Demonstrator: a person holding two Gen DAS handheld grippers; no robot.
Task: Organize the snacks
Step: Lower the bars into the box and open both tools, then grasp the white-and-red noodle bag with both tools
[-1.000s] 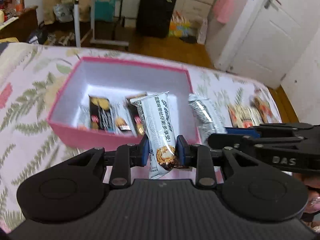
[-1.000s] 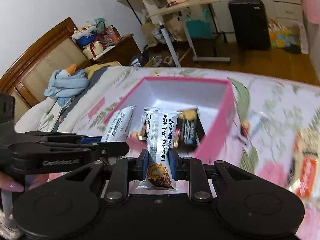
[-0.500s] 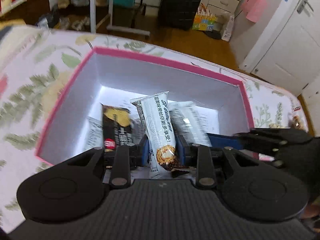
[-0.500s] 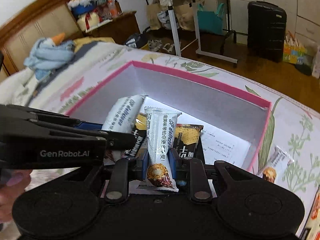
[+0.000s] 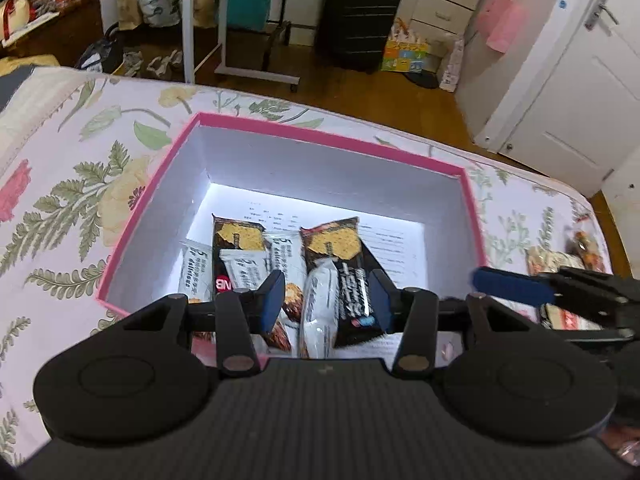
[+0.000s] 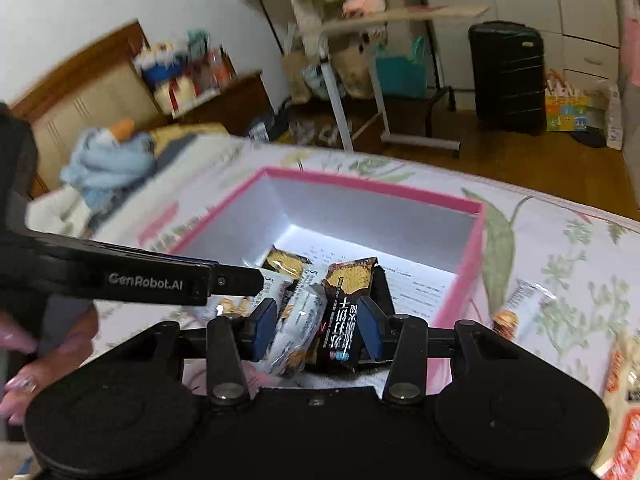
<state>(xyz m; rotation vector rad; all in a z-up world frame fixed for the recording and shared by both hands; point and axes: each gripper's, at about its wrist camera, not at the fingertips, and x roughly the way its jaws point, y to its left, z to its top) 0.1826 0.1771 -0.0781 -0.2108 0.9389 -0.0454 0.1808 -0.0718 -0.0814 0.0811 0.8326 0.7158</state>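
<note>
We've just let go: both hand-held grippers, left (image 5: 326, 300) and right (image 6: 316, 326), have just been opening, white bars (image 5: 318, 312) dropping into the pink box (image 5: 320, 142). Next we fetch the loose snacks (image 6: 516, 306) off the bed (image 5: 60, 184).

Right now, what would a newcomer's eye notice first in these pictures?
First the pink box on the flowered bedspread, holding black and white snack packets. Next, both claws, left and right, open above it, their jaws having just opened. A white packet drops between the right jaws.

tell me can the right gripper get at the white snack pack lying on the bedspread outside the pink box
Probably yes: the right gripper is open, and the white snack pack lies uncovered on the bedspread, beside the pink box.
</note>
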